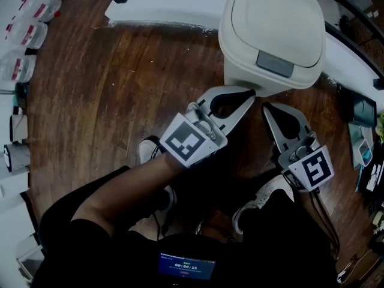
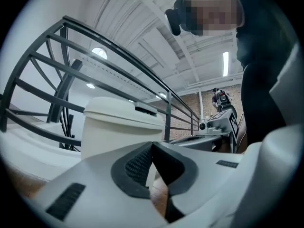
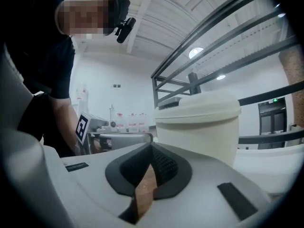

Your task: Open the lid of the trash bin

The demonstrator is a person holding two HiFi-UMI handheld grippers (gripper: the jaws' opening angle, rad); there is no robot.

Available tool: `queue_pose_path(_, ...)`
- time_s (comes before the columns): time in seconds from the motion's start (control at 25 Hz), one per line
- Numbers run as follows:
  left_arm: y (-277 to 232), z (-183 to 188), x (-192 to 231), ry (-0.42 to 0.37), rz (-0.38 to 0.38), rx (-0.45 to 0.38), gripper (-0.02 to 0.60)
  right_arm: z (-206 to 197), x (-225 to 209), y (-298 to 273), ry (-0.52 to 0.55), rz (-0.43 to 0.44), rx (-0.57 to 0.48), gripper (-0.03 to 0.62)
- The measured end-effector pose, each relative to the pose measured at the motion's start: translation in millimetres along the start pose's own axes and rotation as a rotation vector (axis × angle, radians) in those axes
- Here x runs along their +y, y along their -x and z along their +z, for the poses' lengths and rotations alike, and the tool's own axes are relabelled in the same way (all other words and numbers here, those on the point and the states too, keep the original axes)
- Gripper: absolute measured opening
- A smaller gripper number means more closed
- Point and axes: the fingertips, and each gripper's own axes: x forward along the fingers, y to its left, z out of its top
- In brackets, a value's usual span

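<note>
A dark wooden floor (image 1: 102, 95) runs under everything here. Nearest, the person's white sneakers (image 1: 264, 198) stand on the boards. Just ahead of them, both tools reach forward side by side. The left tongs (image 1: 252, 93) are pressed together with nothing between them, their tips right at the foot of the trash bin (image 1: 240, 59); whether they touch it I cannot tell. The right tongs (image 1: 266, 108) are likewise pressed together and empty, a little short of the bin. The cream bin stands upright on the floor, its lid (image 1: 273, 17) down, with a grey push tab (image 1: 275, 63) at its front edge. Beyond it curve a white ledge (image 1: 168, 12) and a dark metal railing (image 2: 118, 56).
</note>
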Motion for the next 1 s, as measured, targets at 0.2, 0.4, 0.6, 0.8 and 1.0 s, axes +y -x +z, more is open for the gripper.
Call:
queue_pose_path(0.2, -2, 12, -16, -0.046, -0.062, 0.013, 0.032, 23, -5, 8, 0.046, -0.001, -0.048, 0.020)
queue_pose_path(0.4, 0, 10, -19, -0.045, -0.052, 0.018, 0.032, 13, 6, 5, 0.050, 0.023, -0.032, 0.020)
queue_pose_path(0.6, 1, 6, -19, -0.054, -0.037, 0.026, 0.032, 19, 4, 1, 0.027, 0.025, -0.077, 0.020)
queue_pose_path(0.8, -4, 1, -23, -0.049, -0.040, 0.048, 0.031, 23, 4, 2, 0.027, 0.019, -0.091, 0.020)
queue_pose_path(1.0, -6, 0, -26, -0.066, -0.042, 0.043, 0.031, 22, 0, 9, 0.030, -0.008, -0.086, 0.020)
